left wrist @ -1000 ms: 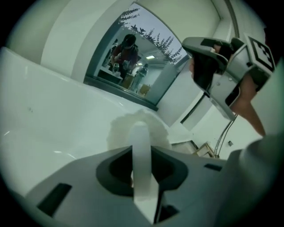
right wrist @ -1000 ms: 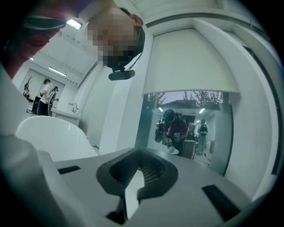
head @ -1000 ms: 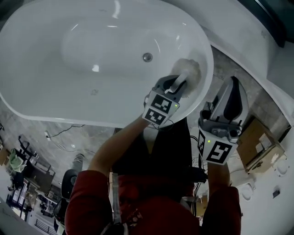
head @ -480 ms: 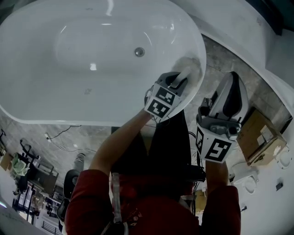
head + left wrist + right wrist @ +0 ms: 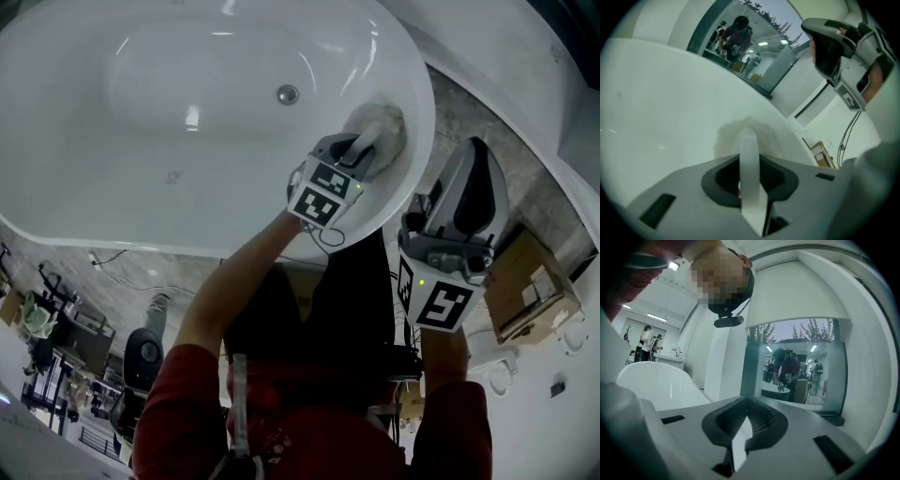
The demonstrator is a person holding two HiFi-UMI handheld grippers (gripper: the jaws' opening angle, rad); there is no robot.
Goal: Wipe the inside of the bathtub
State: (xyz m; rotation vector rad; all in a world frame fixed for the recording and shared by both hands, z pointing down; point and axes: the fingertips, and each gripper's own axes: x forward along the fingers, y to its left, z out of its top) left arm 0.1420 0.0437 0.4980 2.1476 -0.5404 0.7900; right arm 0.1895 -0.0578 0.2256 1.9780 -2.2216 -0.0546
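Note:
The white oval bathtub (image 5: 112, 202) fills the top of the head view, its drain (image 5: 288, 94) near the middle. My left gripper (image 5: 373, 141) is shut on a white cloth (image 5: 382, 122) and presses it against the tub's inner wall at the right end. In the left gripper view the cloth (image 5: 729, 136) lies flat on the tub wall (image 5: 656, 103), just beyond the shut left gripper (image 5: 748, 137). My right gripper (image 5: 472, 192) is held outside the tub over the floor, jaws together and holding nothing. It also shows as the right gripper (image 5: 834, 47) at the upper right.
A cardboard box (image 5: 525, 281) stands on the stone floor (image 5: 464, 117) to the right. A second white tub rim (image 5: 506, 66) curves across the top right. A mirror (image 5: 797, 366) reflecting people is ahead of the right gripper (image 5: 746, 404). Cables hang beside the tub.
The left gripper and cloth have slid a little farther up the tub's right-end wall. The right gripper has stayed outside the tub.

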